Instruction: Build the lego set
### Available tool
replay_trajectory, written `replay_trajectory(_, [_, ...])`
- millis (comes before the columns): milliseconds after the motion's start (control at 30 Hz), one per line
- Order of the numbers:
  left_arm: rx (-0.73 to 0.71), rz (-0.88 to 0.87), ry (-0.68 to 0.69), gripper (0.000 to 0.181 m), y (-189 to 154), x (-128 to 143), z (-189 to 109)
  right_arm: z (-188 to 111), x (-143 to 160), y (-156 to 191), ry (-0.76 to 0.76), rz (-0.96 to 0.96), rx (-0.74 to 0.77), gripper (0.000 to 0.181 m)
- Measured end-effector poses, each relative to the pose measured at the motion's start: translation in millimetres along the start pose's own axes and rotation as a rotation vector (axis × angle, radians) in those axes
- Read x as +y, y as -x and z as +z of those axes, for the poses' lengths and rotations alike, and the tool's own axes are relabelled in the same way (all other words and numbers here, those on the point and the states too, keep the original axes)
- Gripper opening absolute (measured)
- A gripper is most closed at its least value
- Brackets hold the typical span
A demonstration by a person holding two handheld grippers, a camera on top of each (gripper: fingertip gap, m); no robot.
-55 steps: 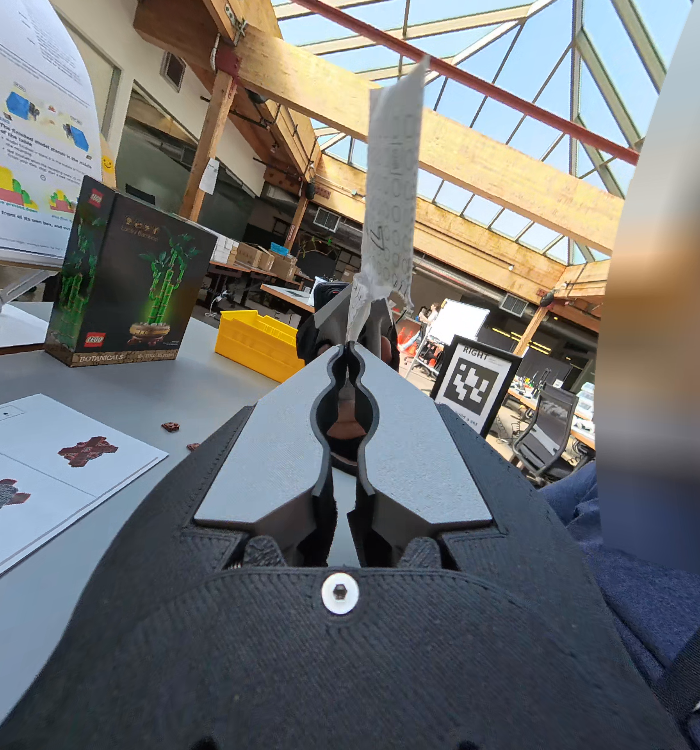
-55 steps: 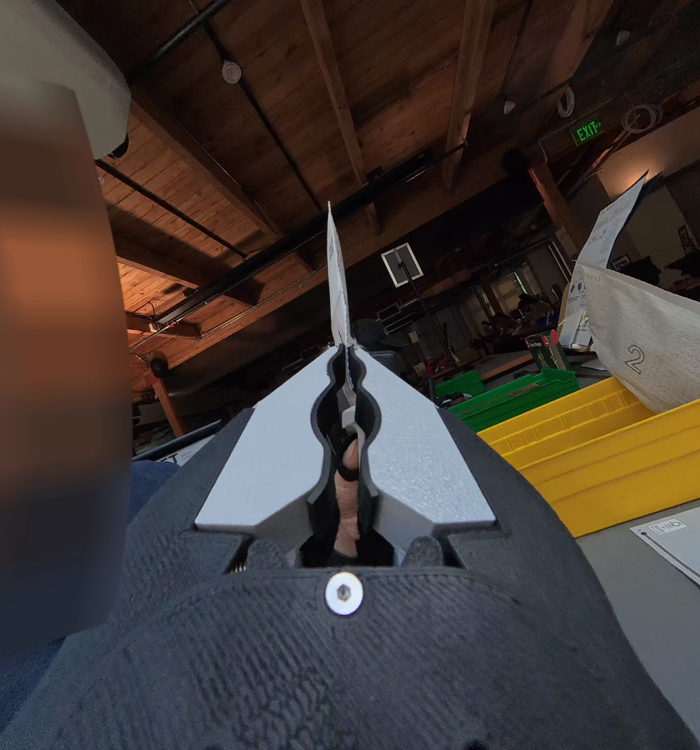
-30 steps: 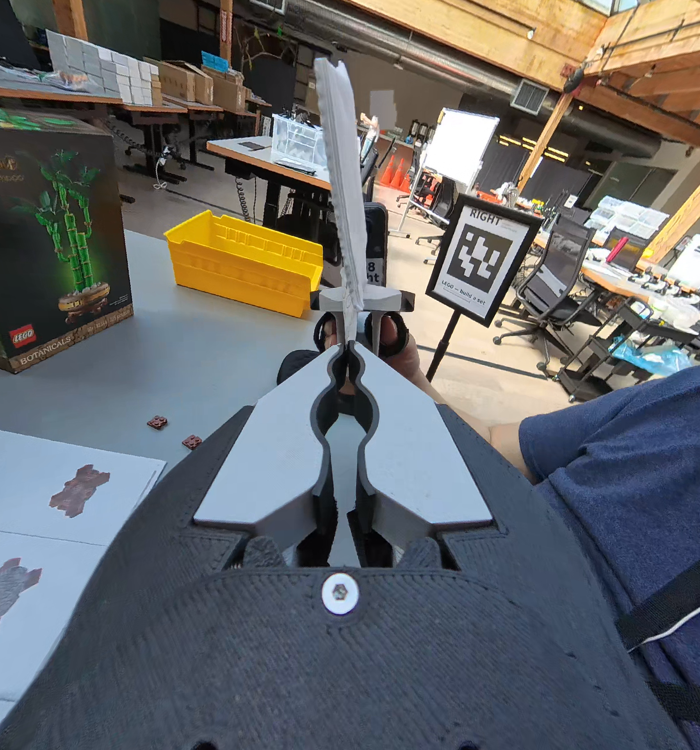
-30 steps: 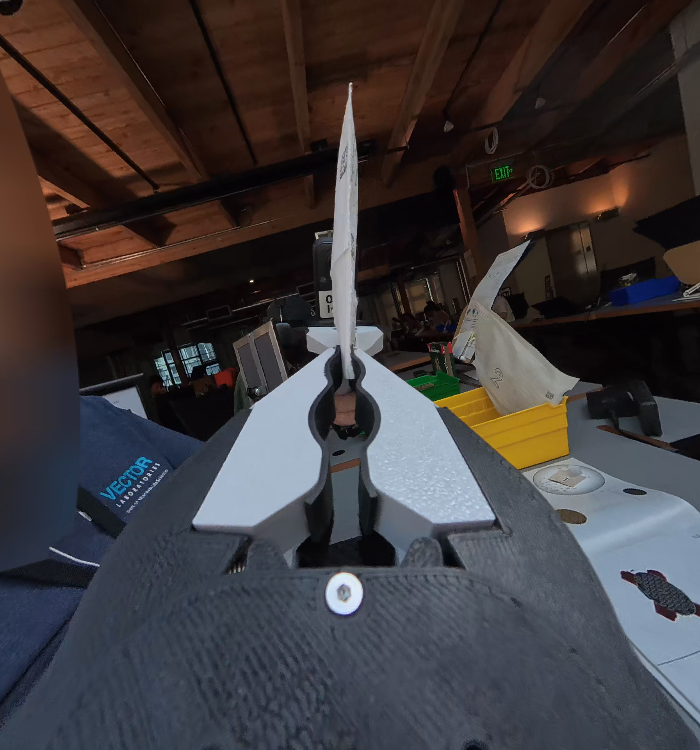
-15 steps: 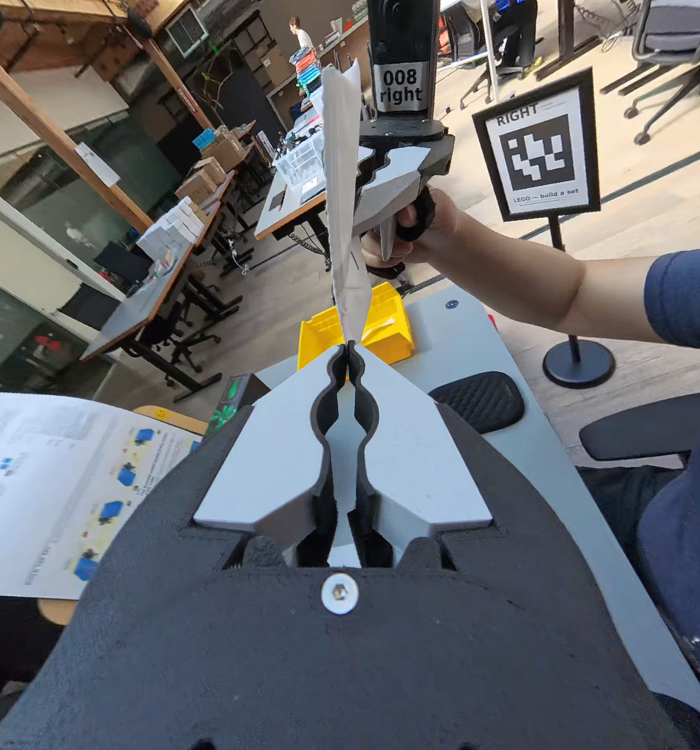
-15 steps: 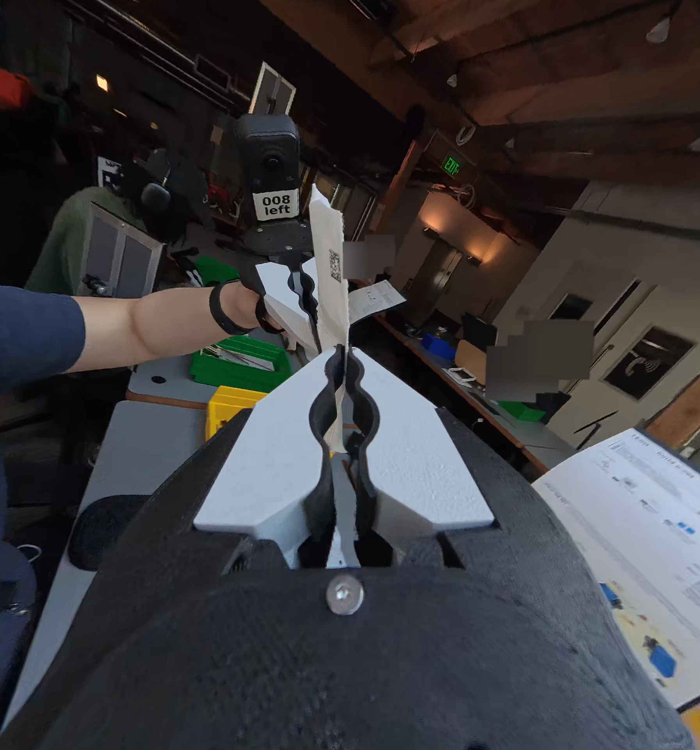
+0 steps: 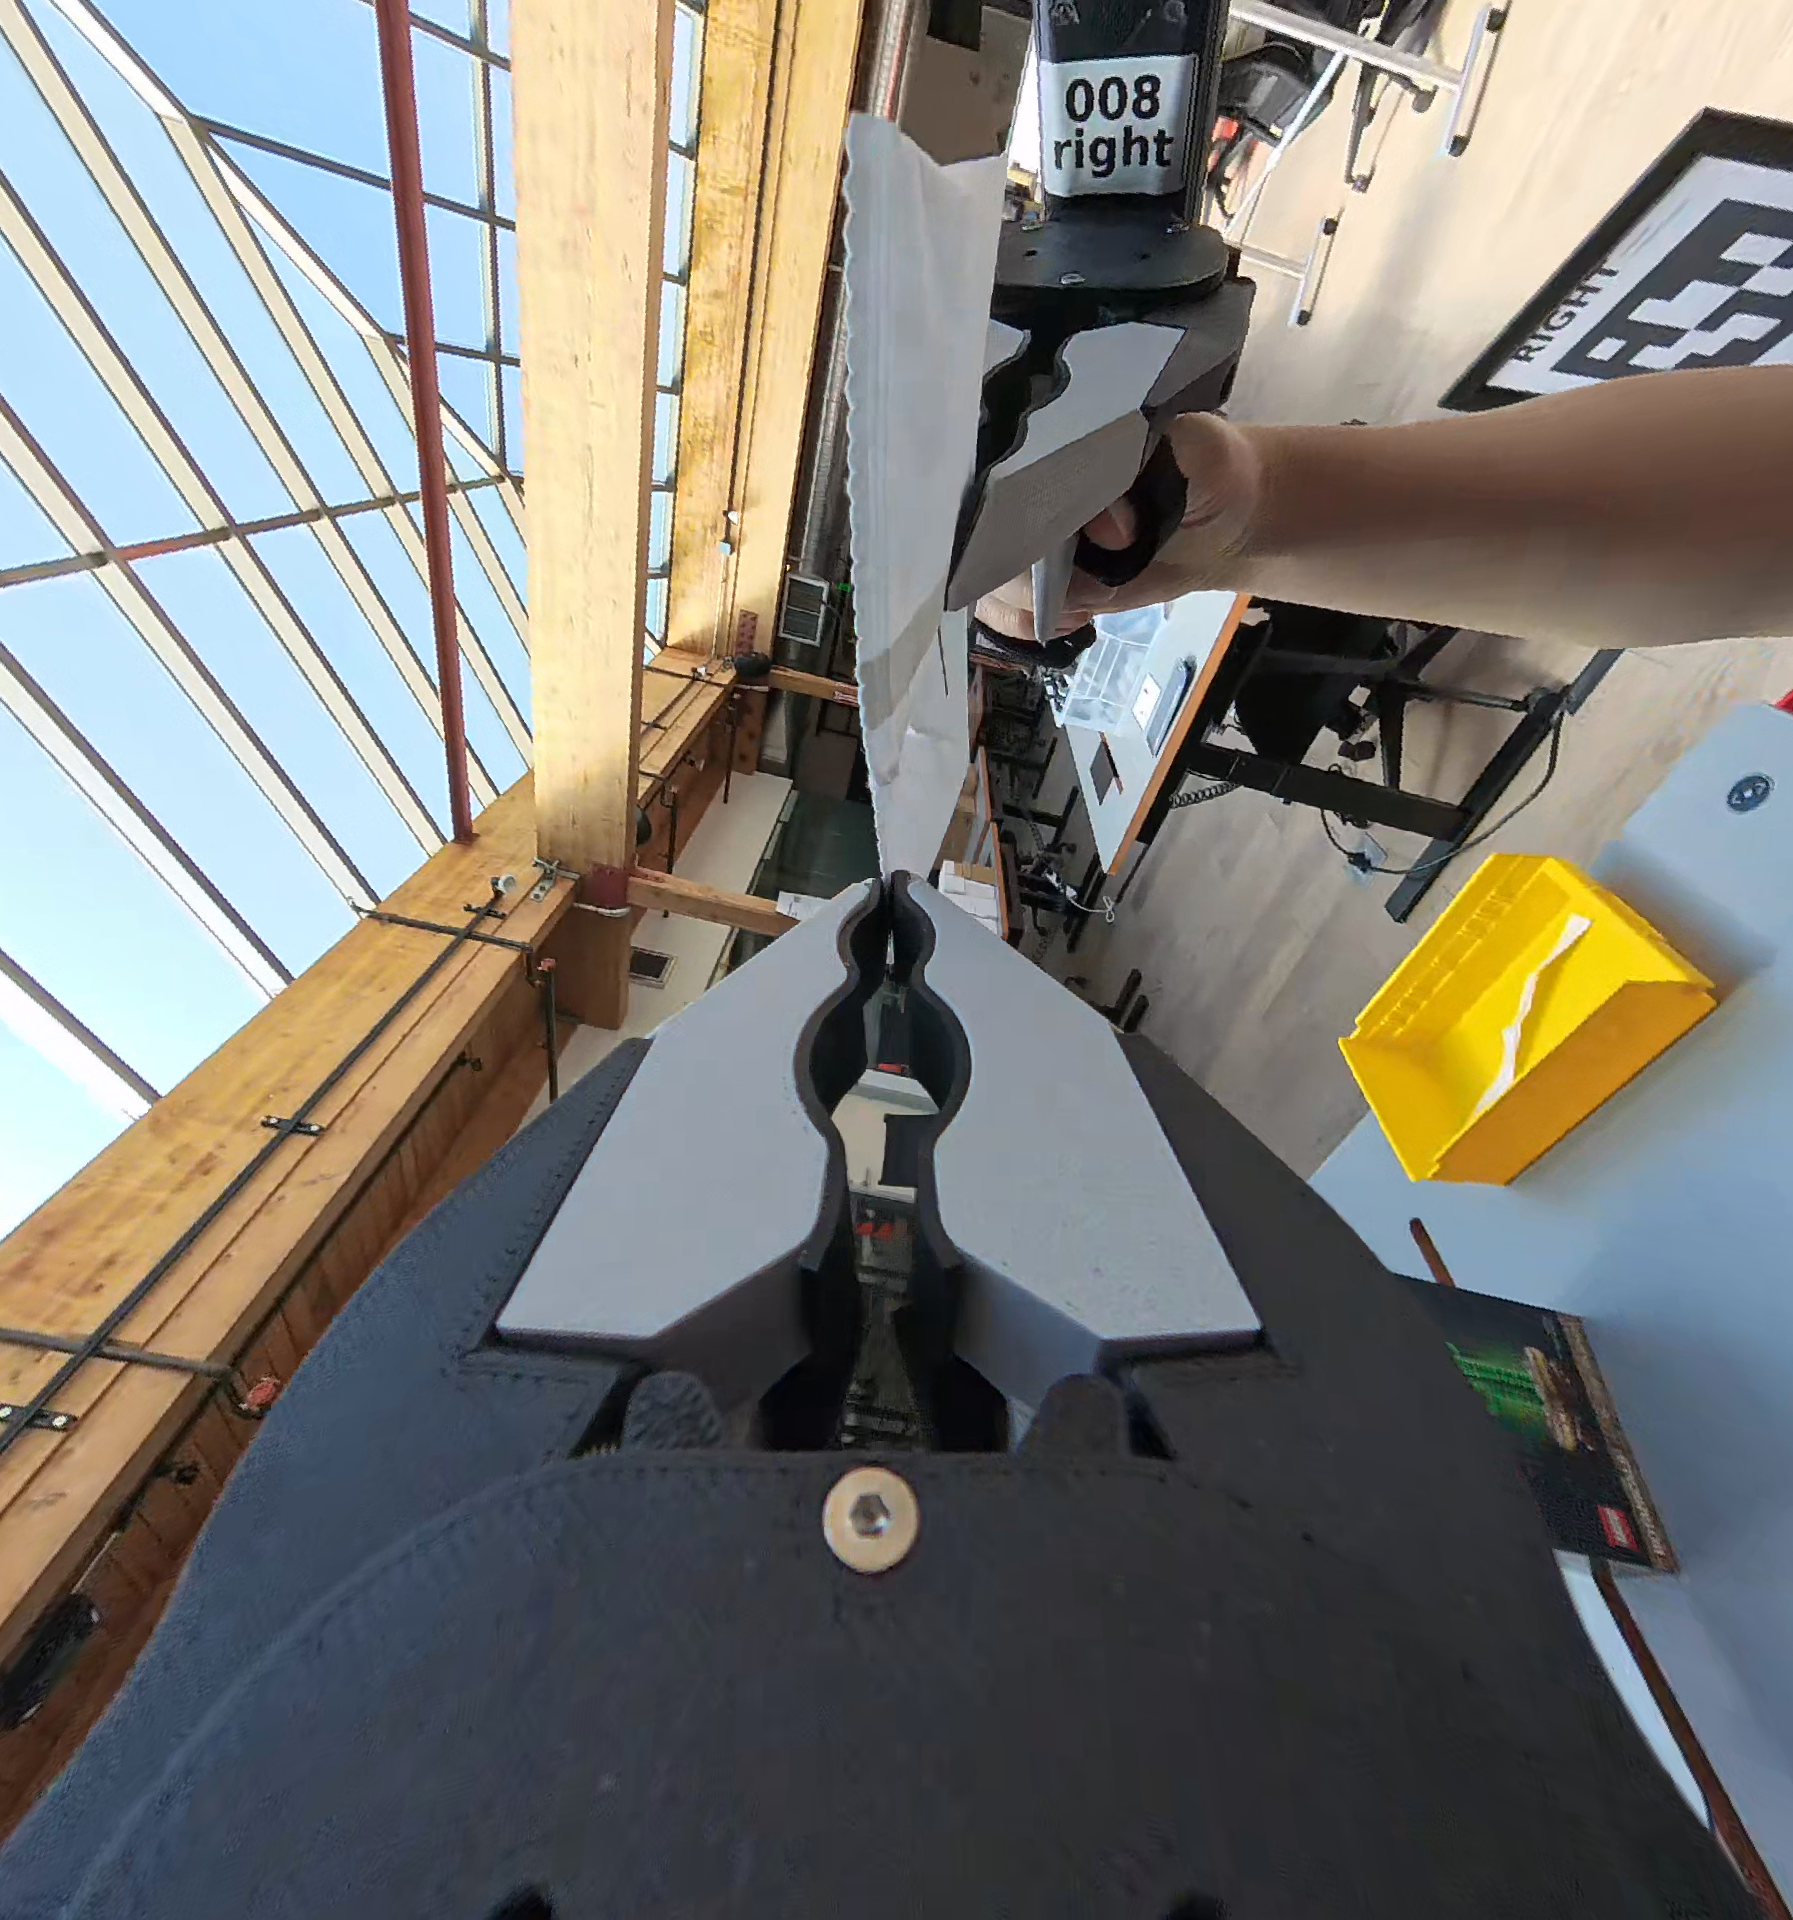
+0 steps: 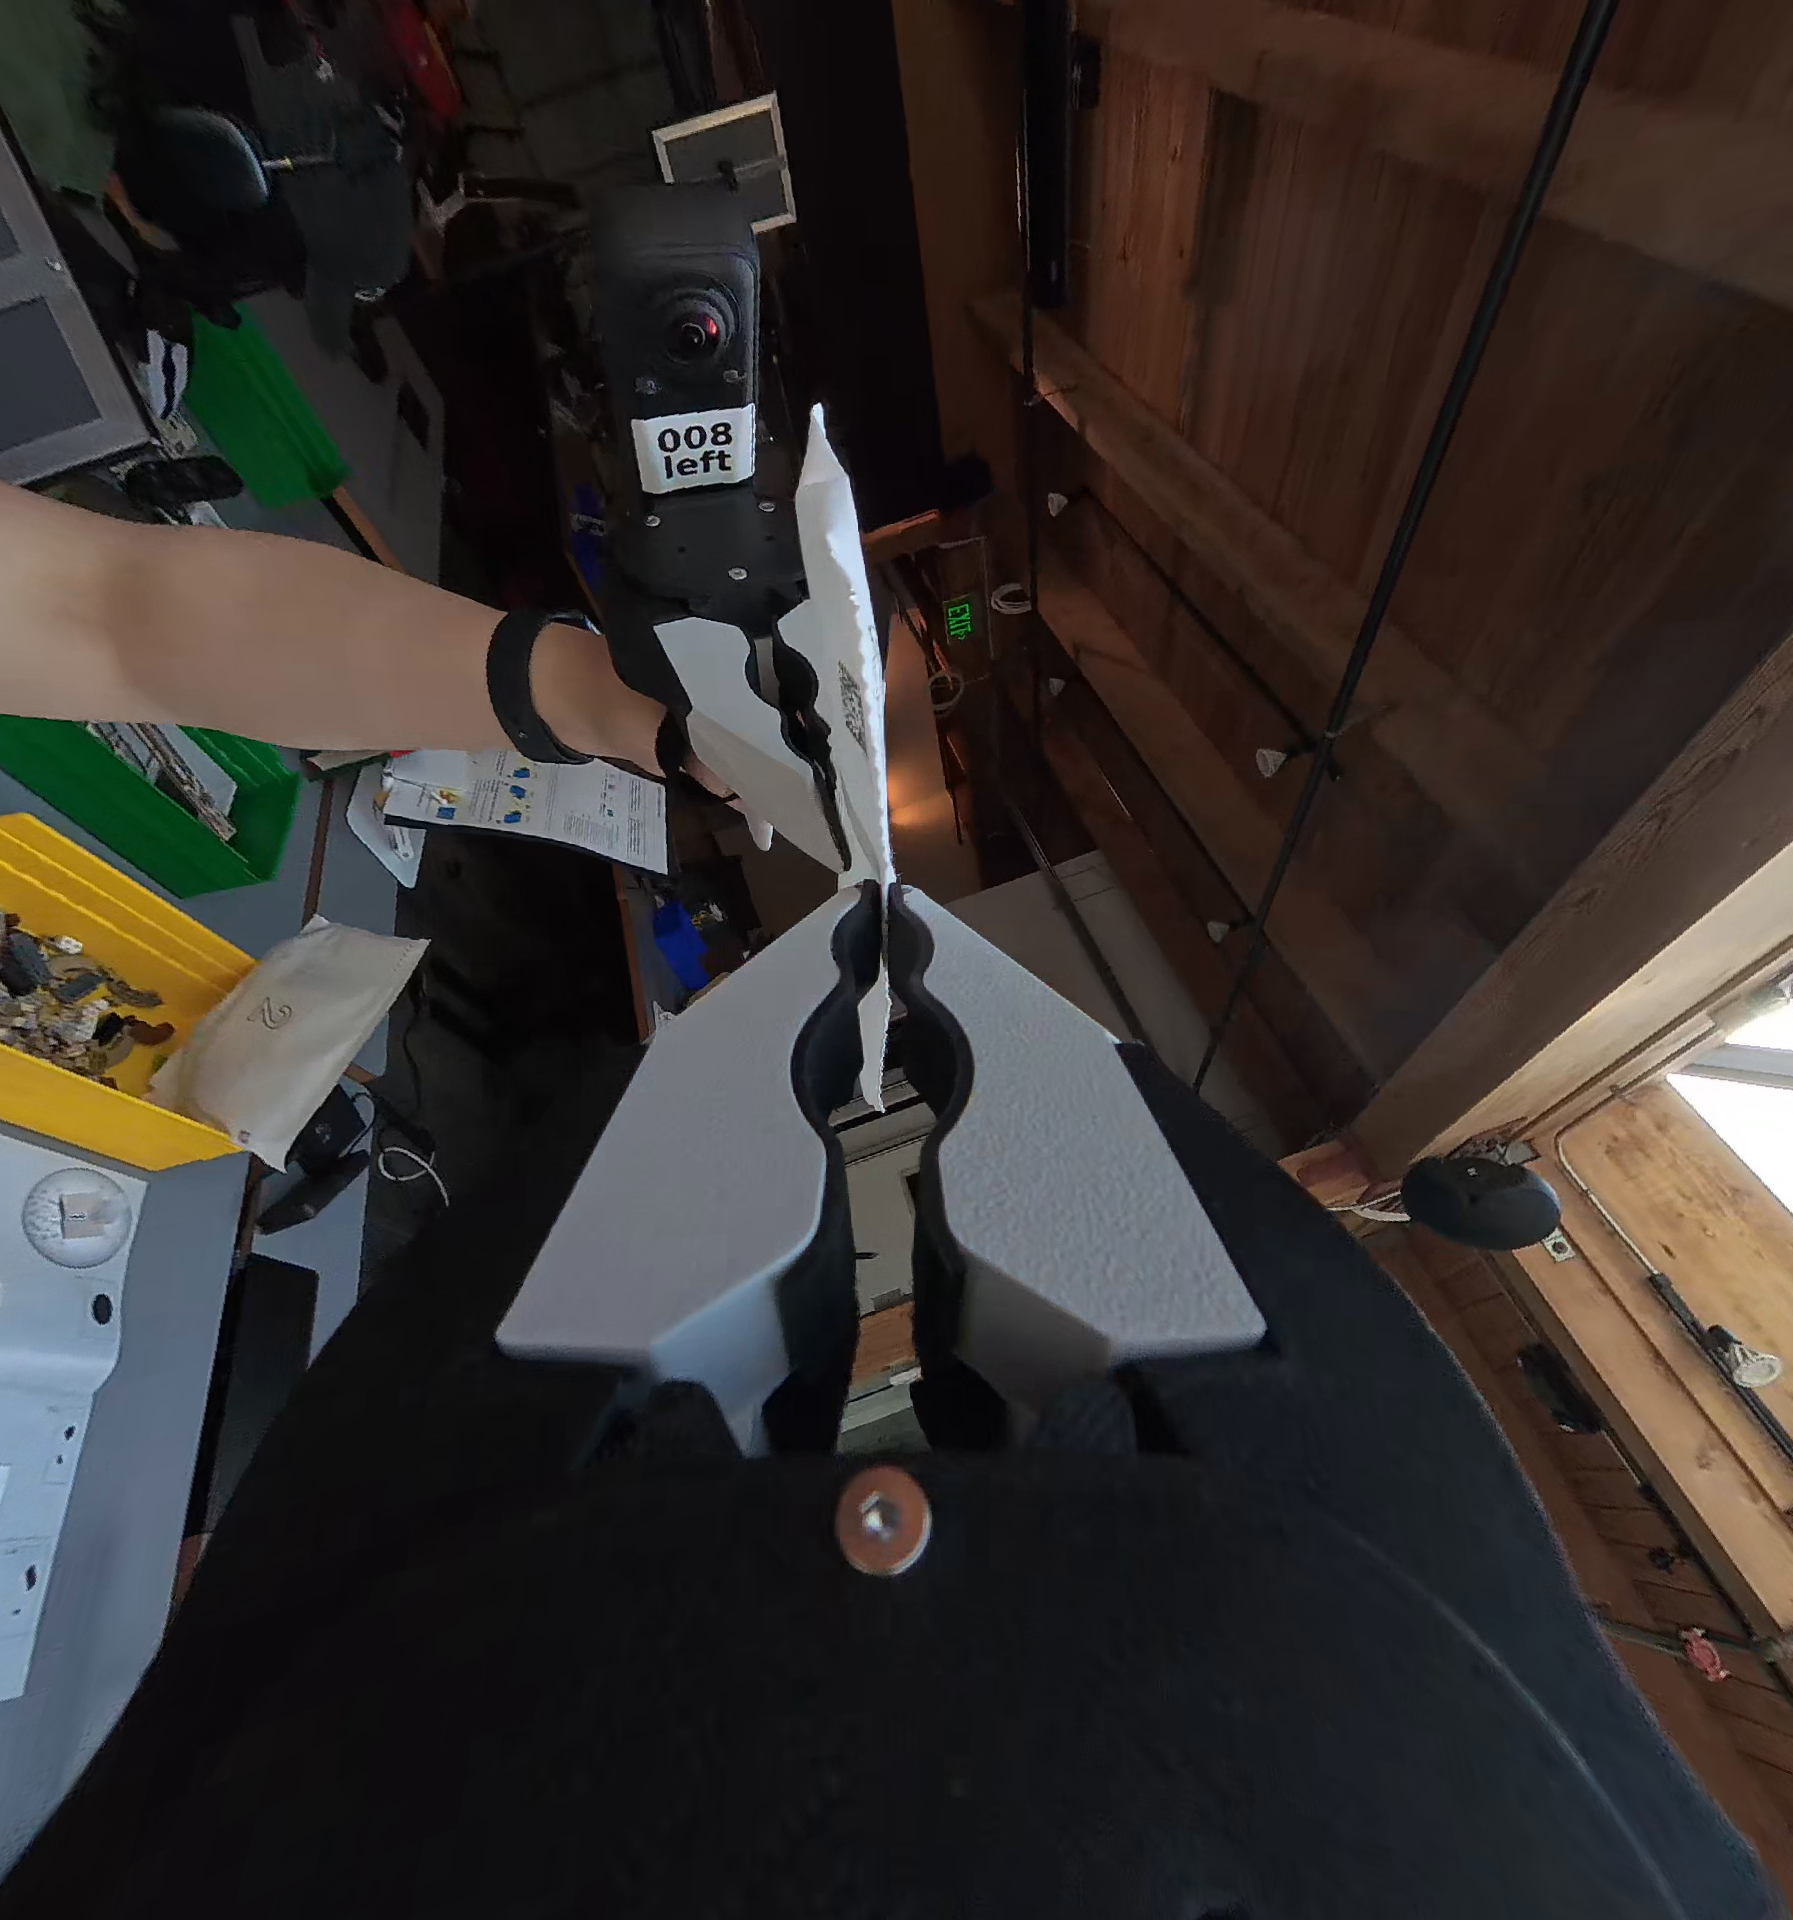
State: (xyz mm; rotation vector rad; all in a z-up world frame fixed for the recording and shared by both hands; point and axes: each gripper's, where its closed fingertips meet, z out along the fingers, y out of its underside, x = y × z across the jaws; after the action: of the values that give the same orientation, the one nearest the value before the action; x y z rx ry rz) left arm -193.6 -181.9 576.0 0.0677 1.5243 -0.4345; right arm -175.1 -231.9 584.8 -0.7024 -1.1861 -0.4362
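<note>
Gripping: both tools clamp one white paper bag (image 7: 907, 499) held up in the air between them.
Left gripper (image 7: 892, 883): fingers closed on the bag's lower corner.
Right gripper (image 8: 884, 888): fingers pinched on the bag's edge.
Yellow bin (image 8: 92, 1081): at 9 o'clock, holding loose lego pieces (image 8: 30, 987).
Second bag (image 8: 284, 1029): leaning on that bin.

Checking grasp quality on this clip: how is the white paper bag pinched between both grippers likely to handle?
The white paper bag looks thin and flat, so probably light and floppy. Its serrated edge suggests it may tear easily. The left gripper and right gripper pinch only its edges, so it could slip.
</note>
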Motion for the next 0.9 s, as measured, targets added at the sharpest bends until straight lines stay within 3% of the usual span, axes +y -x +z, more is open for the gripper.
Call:
replay_trajectory(167, [-0.017,0.033,-0.014,0.0,-4,-21,-4,-6,-18,2,-0.003,-0.004,-0.001,0.0])
replay_trajectory(233, [0.016,-0.03,-0.004,0.0,-15,-16,0,-11,-8,9,0.012,0.074,-0.008,0.0])
replay_trajectory(300, [0.093,-0.167,0.02,0.0,-42,4,9,-21,22,32,0.031,0.229,-0.042,0.0])
replay_trajectory(400, [0.156,-0.374,0.108,0.0,-107,61,22,-54,119,85,0.179,0.421,-0.021,0.0])
replay_trajectory(467, [0.154,-0.507,0.235,0.018,-161,119,20,-102,209,123,0.335,0.561,0.049,0.0])
replay_trajectory(500, [0.182,-0.612,0.302,0.022,-196,147,14,-133,259,141,0.412,0.656,0.095,0.0])
replay_trajectory(567, [0.284,-0.876,0.356,0.003,-276,183,-5,-214,378,184,0.681,0.845,0.225,0.0])
replay_trajectory(633, [0.386,-1.1,0.341,0.0,-350,199,-25,-313,489,242,1.092,0.817,0.295,0.0])
replay_trajectory(667, [0.407,-1.159,0.353,0.0,-378,207,-34,-351,527,273,1.247,0.774,0.263,0.0])
replay_trajectory(767, [0.402,-1.165,0.403,0.0,-429,230,-53,-404,602,340,1.457,0.595,0.108,0.0])
replay_trajectory(900, [0.34,-1.262,0.425,0.0,-436,245,-63,-441,670,402,1.591,0.338,-0.216,0.0])
